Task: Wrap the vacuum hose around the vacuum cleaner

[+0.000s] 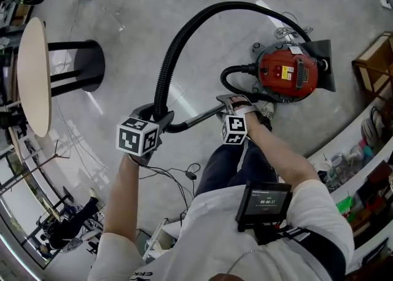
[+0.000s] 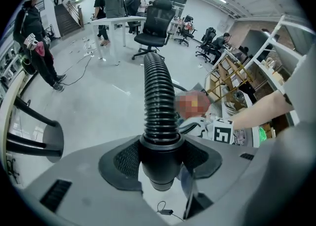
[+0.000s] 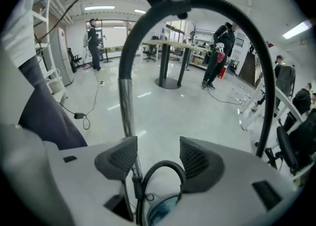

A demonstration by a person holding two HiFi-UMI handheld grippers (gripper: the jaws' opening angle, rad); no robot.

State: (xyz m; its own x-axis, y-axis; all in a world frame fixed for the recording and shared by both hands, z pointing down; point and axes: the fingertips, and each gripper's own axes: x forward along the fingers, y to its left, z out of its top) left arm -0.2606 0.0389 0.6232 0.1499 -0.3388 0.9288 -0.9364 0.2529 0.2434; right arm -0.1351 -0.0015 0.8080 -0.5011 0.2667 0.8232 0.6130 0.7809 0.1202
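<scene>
Grey flooring [image 1: 184, 3] was seen below. The hose [image 2: 158, 96], judged light but springy, was pinched at its stiff cuff [image 2: 159, 173] by the left gripper [image 2: 159, 157]; the right gripper [image 3: 158, 157] had its fingers [image 3: 118, 158] spread.

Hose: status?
Left gripper shut on hose. Right gripper open by metal wand. Hose arcs loose to vacuum cleaner, not yet wrapped.
</scene>
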